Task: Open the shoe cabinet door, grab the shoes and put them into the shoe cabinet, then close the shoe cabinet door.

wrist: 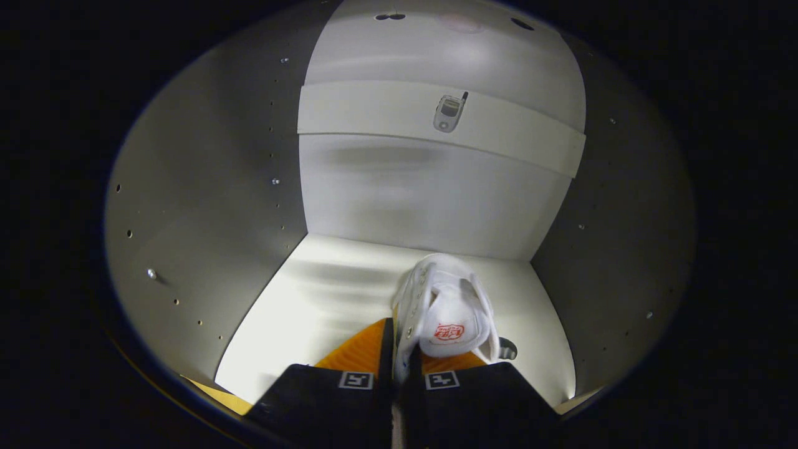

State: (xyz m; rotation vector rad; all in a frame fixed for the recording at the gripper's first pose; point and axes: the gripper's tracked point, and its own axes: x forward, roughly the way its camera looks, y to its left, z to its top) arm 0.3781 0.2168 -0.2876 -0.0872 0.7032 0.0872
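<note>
Fingers (399,368) pinch the white shoe's (444,308) side wall, toe seemingly toward the cabinet's back panel (405,193).

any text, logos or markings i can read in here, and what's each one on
None can be read.
Red logo on the white shoe's tongue: too blurred to read.
Square black-and-white markers on the gripper, which is shut on the shoe's side: patterns, not text.
Small grey device on the cabinet's back rail: no legible marking.

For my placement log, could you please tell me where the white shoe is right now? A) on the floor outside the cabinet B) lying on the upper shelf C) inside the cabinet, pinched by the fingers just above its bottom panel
C: the white shoe is inside the cabinet, its side wall pinched between the fingers, just above the bottom panel.
</note>
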